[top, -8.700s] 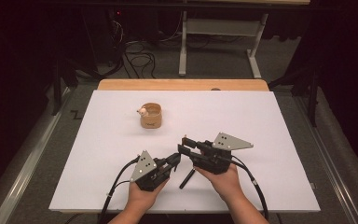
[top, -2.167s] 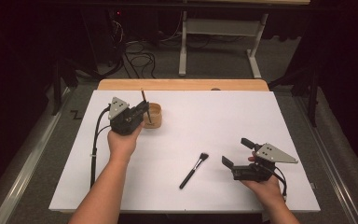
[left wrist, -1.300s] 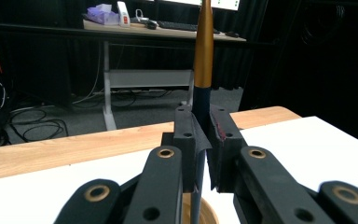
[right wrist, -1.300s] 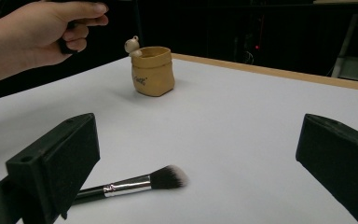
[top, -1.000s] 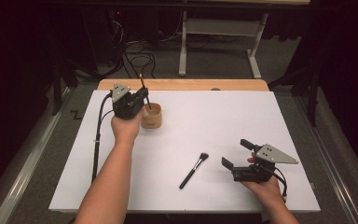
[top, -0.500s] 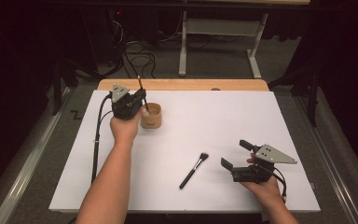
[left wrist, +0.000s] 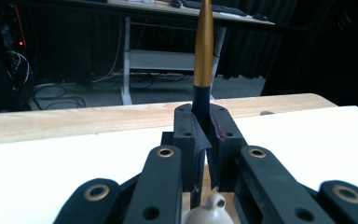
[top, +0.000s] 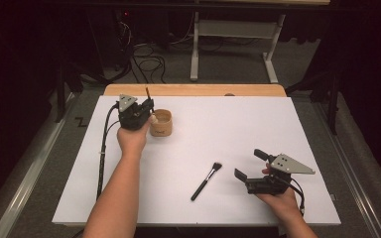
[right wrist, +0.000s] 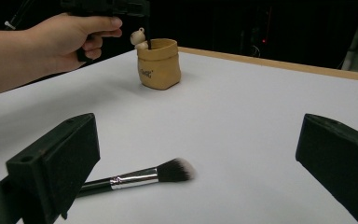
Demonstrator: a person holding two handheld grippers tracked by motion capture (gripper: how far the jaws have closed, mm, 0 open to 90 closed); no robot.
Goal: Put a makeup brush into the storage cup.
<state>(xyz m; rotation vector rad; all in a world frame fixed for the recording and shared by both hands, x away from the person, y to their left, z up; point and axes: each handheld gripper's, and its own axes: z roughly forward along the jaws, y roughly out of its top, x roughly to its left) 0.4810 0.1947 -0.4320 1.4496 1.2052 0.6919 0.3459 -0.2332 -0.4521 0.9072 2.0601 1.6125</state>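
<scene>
Dark room, cables on the floor behind; white table (top: 278, 129) with a wooden strip along its far edge; left gripper (top: 146, 106) up at the far left of the table, jaws clamped on a thin brush (left wrist: 203, 56) with gold upper handle and dark lower part, held upright; brush's lower end goes down at the rim of the tan holder (top: 160, 123), right beside the small bear figure (right wrist: 139, 36) on that rim; whether the tip sits inside the holder or just at its edge, cannot tell; compared with a couple of seconds ago the left hand sits a bit farther back and left, brush more upright; over the last half second almost no change; at the start both grippers were together near the front middle, now well apart; right gripper (top: 252, 166) near the front right, jaws spread wide, nothing between them, same spot as before; makeup brush (top: 206, 174) with black handle and silver ferrule lies flat on the table just left of the right gripper, untouched, unmoved since two seconds ago; bristles point to the far right.
</scene>
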